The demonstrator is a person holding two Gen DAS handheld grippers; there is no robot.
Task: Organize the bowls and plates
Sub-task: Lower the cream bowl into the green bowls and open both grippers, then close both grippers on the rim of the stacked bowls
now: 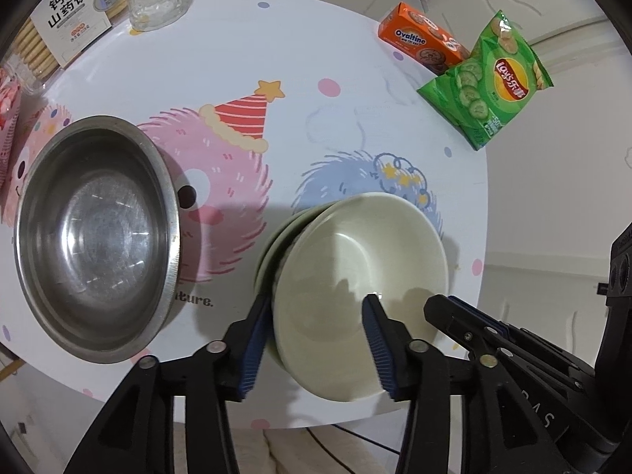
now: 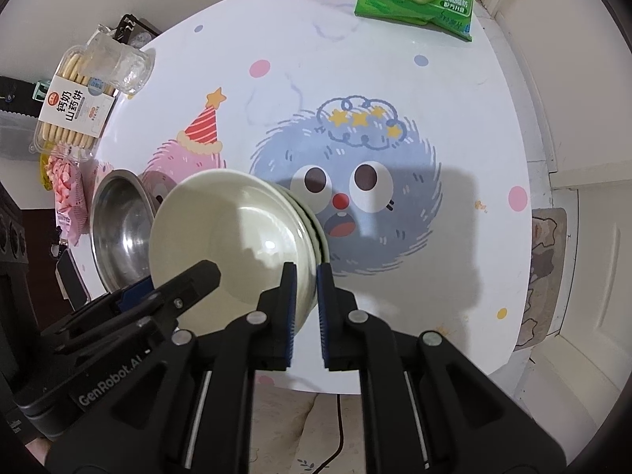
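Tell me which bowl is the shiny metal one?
The round stainless-steel bowl, standing alone left of the stacked cream ceramic bowls; those are matte and pale.

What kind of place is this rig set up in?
Most likely a home, at a small dining or snack table. The round table has a cartoon-monster cover, snacks sit along its far edge, such as an Ovaltine box and a Lay's chip bag, and a steel bowl sits beside stacked white bowls.

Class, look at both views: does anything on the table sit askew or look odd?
Yes. The top pale green ceramic bowl sits tilted on the stack rather than nested, its rim pinched by the right claw. The round steel basin sits level.
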